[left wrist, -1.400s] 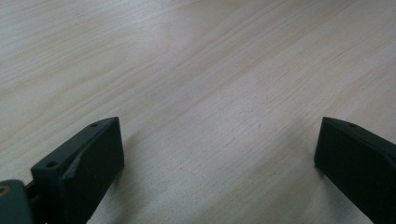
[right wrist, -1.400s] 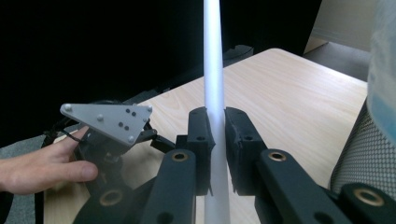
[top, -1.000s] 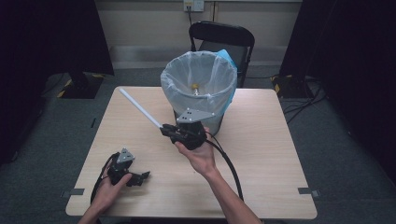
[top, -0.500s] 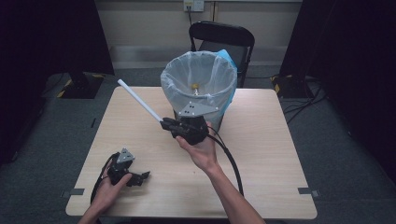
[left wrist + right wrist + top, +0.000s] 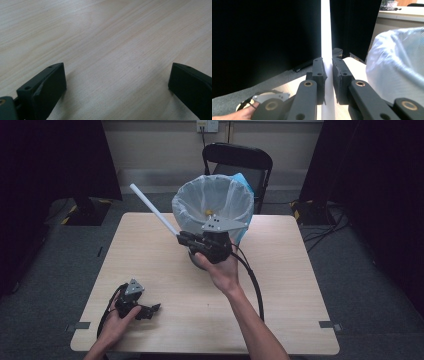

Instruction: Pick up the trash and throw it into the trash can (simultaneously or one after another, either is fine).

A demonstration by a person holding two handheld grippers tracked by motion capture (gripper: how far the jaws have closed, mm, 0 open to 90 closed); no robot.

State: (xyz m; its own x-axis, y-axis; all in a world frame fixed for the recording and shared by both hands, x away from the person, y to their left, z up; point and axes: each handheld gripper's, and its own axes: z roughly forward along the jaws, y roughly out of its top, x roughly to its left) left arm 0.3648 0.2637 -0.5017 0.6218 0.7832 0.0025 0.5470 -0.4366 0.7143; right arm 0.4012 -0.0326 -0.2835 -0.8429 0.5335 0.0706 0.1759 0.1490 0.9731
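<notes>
A: What sits nearest the person?

B: The left claw (image 5: 150, 310), low on the worktop (image 5: 150, 255) near its front left corner, held in the left hand (image 5: 116, 322). In the left gripper view its jaws stand wide apart over bare pale wood (image 5: 112, 50), with nothing between them.

A: And the right one?

B: The right claw (image 5: 181, 238) is raised above the middle of the worktop, carried by the right hand (image 5: 222, 270), with its black cable (image 5: 255, 287) looping down beside the forearm. Its jaws are clamped on a white stick (image 5: 152, 210).

A: How does the stick lie?

B: It slants up and away to the left from the jaws, its free end well above the worktop's back left part. In the right gripper view the white stick (image 5: 325, 30) runs straight up between the two jaws, pinched at both sides.

A: What is beyond that?

B: A bin (image 5: 200, 205) lined with a clear plastic bag stands at the back middle of the worktop, just behind the right claw. Something small and yellow lies inside; I cannot tell what. A blue bit shows at its right side. Behind the worktop stands a black chair (image 5: 237, 157).
</notes>
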